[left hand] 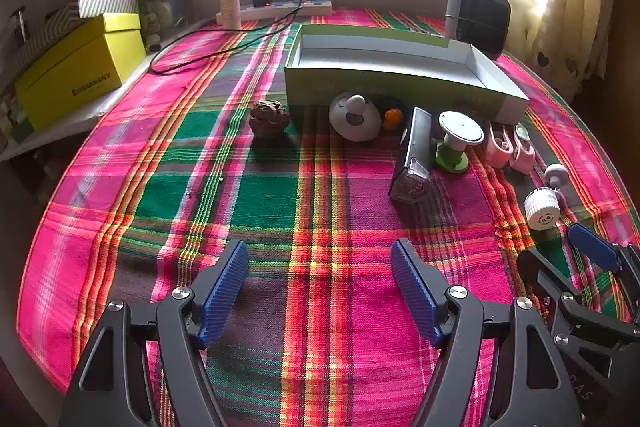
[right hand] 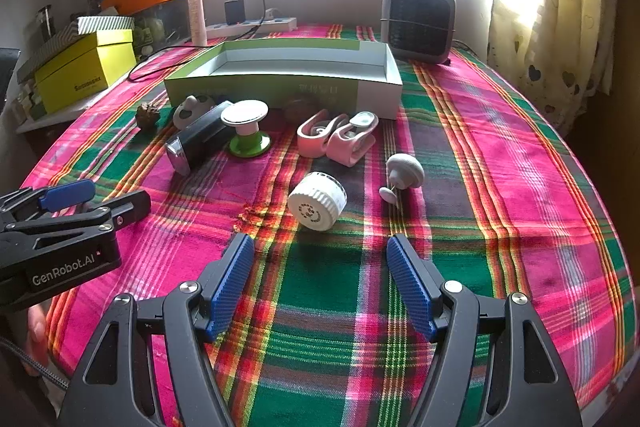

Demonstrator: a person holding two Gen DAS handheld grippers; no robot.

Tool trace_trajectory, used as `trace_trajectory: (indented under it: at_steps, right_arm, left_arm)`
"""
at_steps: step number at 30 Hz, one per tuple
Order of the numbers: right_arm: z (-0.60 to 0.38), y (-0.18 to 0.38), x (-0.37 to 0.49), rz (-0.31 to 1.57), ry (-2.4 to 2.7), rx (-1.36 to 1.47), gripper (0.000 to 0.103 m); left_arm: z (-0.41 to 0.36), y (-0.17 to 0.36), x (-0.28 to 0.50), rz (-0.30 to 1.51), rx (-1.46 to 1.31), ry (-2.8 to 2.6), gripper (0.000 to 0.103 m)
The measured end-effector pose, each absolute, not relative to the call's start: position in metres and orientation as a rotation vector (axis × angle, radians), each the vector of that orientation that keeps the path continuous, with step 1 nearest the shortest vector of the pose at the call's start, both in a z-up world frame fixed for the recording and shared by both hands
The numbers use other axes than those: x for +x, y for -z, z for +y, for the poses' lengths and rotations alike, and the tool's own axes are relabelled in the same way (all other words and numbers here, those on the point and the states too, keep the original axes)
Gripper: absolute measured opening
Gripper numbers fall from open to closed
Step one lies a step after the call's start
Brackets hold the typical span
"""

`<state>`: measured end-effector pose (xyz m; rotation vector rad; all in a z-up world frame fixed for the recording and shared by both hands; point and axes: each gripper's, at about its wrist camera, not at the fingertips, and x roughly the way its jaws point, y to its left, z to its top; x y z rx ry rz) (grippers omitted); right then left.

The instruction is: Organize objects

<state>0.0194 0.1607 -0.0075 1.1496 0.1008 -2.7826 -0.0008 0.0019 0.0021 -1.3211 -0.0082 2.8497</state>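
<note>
Right hand-held gripper [right hand: 320, 279], jaws apart and empty like the left hand-held gripper [left hand: 320, 283], faces the white cap [right hand: 317, 201] lying sideways on the table [right hand: 500, 155] before the box [right hand: 280, 83]; pinched off-centre, it would likely roll away.

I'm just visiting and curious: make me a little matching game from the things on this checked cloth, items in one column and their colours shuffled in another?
Items:
1. open box
2. pair of clips
3. ribbed cap
4. spool base

Colours:
A. white
B. pink
C. bright green
D. pale green outside, white inside

Pairs: 1-D, 2-B, 3-A, 4-C.

The ribbed cap lies nearest the right claw, which is open and empty.
</note>
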Motion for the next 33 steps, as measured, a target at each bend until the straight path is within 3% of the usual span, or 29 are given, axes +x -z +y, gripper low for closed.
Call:
trace_trajectory:
  at_steps: [10,16,24,31,33]
  right_arm:
    - [0.178,0.005,0.009,0.024,2.766,1.195,0.070]
    - [0.176,0.004,-0.001,0.087,2.717,1.191,0.069]
    - [0.171,0.004,-0.009,0.167,2.645,1.188,0.055]
    - [0.167,0.004,-0.011,0.182,2.602,1.176,0.031]
    - [0.166,0.004,-0.011,0.185,2.597,1.174,0.031]
  left_arm:
    - [0.000,-0.004,-0.003,-0.007,-1.315,-2.810,0.073]
    - [0.000,-0.007,-0.007,-0.098,-1.273,-2.722,0.073]
    - [0.011,-0.011,-0.020,-0.100,-1.236,-2.656,0.073]
    - [0.020,-0.015,-0.031,-0.038,-1.220,-2.642,0.073]
    - [0.022,-0.017,-0.035,-0.011,-1.212,-2.655,0.073]
